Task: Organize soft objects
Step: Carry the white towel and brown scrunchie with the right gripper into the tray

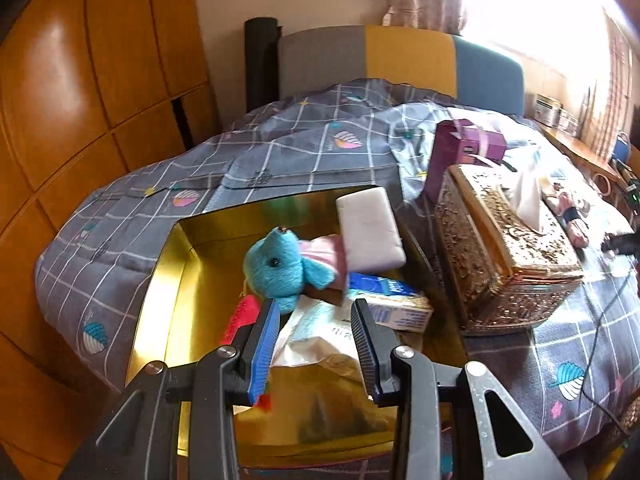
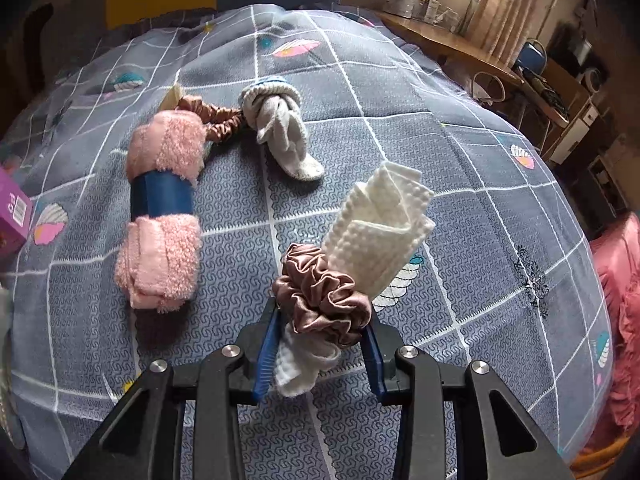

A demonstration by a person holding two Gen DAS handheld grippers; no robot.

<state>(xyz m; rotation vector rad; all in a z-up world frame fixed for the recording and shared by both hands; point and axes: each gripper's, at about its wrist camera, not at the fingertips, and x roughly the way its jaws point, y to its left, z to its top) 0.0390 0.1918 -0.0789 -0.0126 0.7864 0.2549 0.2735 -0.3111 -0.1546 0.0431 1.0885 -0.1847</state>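
In the left wrist view my left gripper [image 1: 316, 308] is open and empty, above a gold box [image 1: 168, 280] on the bed. In the box lie a blue plush toy [image 1: 280, 268], a white foam pad [image 1: 370, 230], a white packet [image 1: 320, 340] and a small carton [image 1: 400, 308]. In the right wrist view my right gripper [image 2: 322, 312] is shut on a folded white cloth [image 2: 380, 232] bound with a brown satin scrunchie [image 2: 320, 296], held above the bedspread. A pink fluffy roll with a blue band [image 2: 164, 208], a second brown scrunchie [image 2: 218, 122] and knotted white socks [image 2: 280, 124] lie beyond.
An ornate gold tissue box [image 1: 508, 248] and a purple box [image 1: 464, 148] stand right of the gold box. A wooden wardrobe [image 1: 80, 120] is at the left. A desk with clutter [image 2: 480, 52] runs along the right; a pink cushion [image 2: 620, 312] is at the bed's edge.
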